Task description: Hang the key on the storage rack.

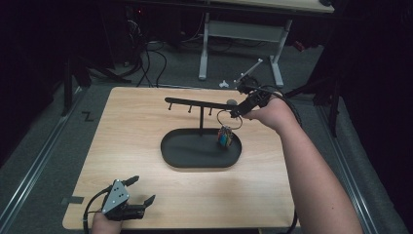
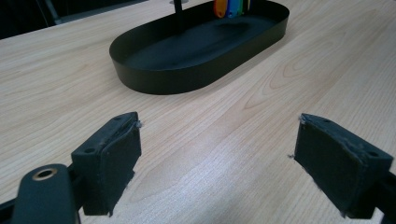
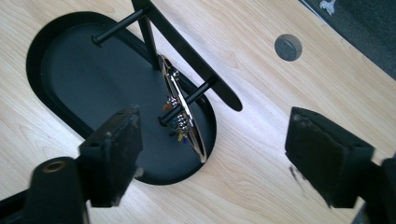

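Wooden table [image 1: 146, 146], black oval tray [image 1: 168, 146] under hung key ring [image 1: 228, 119] (colourful tags [image 1: 224, 138]).

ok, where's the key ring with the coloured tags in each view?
High view: key ring hangs on a peg right of centre, tags over the black tray.
Left gripper view: just the tags at the top edge, above the tray.
Right gripper view: ring centre, on a peg.
Shared landmark: the tray.

A wooden table [image 1: 146, 146] carries a black oval tray [image 1: 180, 158].
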Tool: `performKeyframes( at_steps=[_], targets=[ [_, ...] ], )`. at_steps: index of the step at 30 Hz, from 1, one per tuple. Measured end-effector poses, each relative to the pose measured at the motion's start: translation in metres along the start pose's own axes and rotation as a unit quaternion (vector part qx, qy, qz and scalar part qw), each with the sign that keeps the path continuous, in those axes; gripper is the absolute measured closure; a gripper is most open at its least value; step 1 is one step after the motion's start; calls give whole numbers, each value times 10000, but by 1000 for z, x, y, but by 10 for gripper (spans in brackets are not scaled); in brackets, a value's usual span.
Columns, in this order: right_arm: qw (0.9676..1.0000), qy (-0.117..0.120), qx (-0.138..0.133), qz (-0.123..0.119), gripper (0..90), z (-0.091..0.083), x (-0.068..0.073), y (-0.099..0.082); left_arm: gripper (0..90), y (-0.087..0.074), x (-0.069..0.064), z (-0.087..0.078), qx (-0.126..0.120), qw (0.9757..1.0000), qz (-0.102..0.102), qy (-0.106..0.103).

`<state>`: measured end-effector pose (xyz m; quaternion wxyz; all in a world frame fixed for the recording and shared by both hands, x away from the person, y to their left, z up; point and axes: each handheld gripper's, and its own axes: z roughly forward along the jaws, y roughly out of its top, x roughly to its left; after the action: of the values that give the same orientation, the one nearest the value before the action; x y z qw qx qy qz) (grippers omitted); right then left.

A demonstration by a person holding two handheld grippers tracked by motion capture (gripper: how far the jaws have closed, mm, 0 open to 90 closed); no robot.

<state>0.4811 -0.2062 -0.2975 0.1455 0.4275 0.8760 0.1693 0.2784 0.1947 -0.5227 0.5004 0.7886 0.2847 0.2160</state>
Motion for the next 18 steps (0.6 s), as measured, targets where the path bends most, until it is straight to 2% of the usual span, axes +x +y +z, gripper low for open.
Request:
performKeyframes(
  at_steps=[2,7,9,10,13,14,15,18],
  targets=[
    [9999,79,-25,68,157,1,2,-4,150,0,0,0,-5,10000,3,1],
    [9999,69,-80,27,137,5,6,-14,150,-1,-1,-1,27,10000,25,9],
    [10000,-51,-47,-7,82,7,8,-23,150,-1,-1,-1,35,10000,-5,33],
    [10000,-51,-47,-7,82,7,8,-23,150,-1,-1,-1,35,10000,-5,33],
    [9998,-135,-150,-23,11,8,10,-36,150,-2,-1,-1,53,10000,29,59],
    [9998,-135,-150,-23,11,8,10,-36,150,-2,-1,-1,53,10000,29,59],
    [9997,-128,-184,67,0,9,12,-46,150,-2,-1,-2,58,10000,23,56],
    [9997,-89,-226,64,0,14,13,-56,150,-1,-1,-1,15,10000,16,69]
  ],
)
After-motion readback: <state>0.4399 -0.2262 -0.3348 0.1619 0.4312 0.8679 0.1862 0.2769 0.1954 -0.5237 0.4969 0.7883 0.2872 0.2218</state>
